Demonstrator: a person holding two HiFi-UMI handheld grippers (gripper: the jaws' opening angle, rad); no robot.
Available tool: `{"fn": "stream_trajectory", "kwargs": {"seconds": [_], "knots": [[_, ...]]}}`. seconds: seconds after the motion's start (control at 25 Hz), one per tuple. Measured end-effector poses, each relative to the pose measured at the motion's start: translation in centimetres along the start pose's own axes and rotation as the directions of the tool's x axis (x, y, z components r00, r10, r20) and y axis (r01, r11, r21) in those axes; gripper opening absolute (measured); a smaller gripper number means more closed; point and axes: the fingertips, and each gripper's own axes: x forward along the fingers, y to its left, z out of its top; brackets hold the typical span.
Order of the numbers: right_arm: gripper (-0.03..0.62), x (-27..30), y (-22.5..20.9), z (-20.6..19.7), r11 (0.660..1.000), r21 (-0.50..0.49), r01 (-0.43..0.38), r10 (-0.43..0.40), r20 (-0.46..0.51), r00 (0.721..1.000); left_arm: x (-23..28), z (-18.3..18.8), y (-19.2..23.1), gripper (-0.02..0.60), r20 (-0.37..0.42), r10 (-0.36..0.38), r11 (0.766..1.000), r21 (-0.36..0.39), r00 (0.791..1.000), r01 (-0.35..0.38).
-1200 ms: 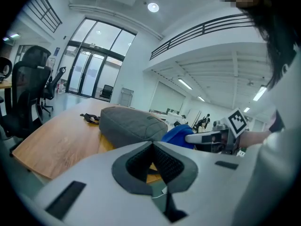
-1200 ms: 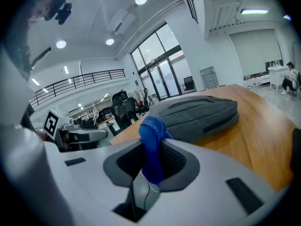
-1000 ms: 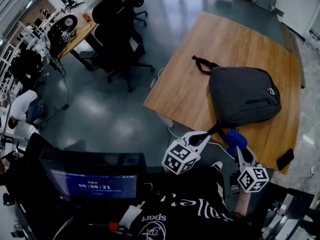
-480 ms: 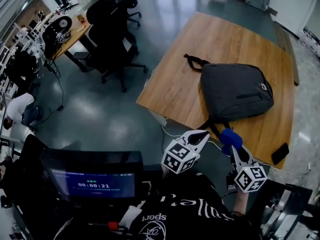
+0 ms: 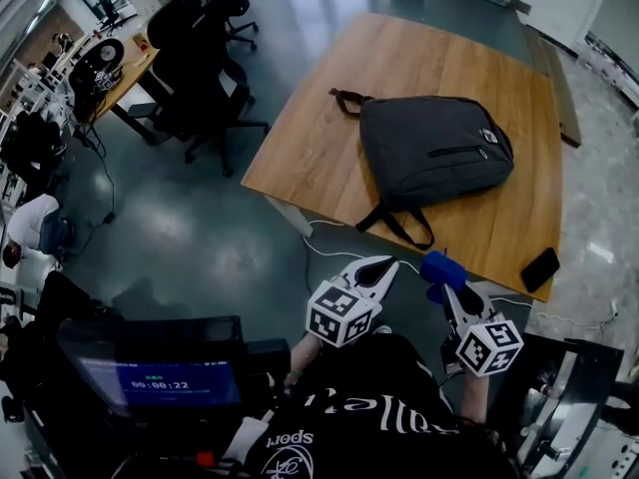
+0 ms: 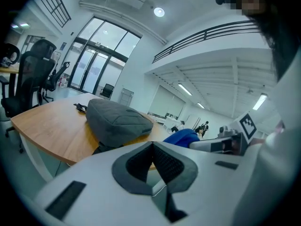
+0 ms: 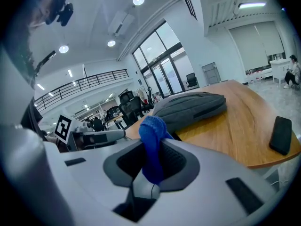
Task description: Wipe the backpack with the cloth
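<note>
Backpack first: one dark grey fabric backpack (image 5: 439,153) lies flat on the wooden table (image 5: 319,158), ahead of both grippers and well apart from them, its long axis running roughly across my view. My right gripper (image 5: 445,284) lines up with its body and pinches the one bright blue cloth (image 7: 151,140). The left gripper (image 6: 153,150) is closed on nothing. One flat black phone (image 5: 540,269) rests by the table's near right edge. I judge the right side should reach straight forward.

Just ahead of its jaws, the left gripper (image 6: 151,146) hides most of the backpack's (image 6: 115,119) near straps (image 6: 99,148). The cloth's (image 7: 151,126) lower end disappears between the right gripper's (image 7: 149,149) jaws. The backpack's badge (image 5: 488,137) is too small to read.
</note>
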Motion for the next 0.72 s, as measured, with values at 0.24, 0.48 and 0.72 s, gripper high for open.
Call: {"fn": "stream_trajectory", "kwargs": {"seconds": [0.24,0.48,0.72], "knots": [[0.066,-2.3,-0.9,-1.6,1.0,-0.001,-0.022,0.022,-0.018,1.0,-0.2,-1.1,-2.0,-0.002,0.01,0.04,0.999,-0.006,0.999,-0.04],[0.066,-4.3,-1.8,-2.8,1.0,0.004,-0.028,0.028,-0.022,0.999,0.2,-2.4,-4.3,-0.002,0.004,0.042,0.999,0.003,0.999,-0.042],[0.066,-4.7,-1.9,-3.0,0.999,0.003,-0.039,0.039,-0.02,0.999,0.7,-2.1,-4.7,-0.002,0.009,0.04,0.999,0.018,0.999,-0.04]]}}
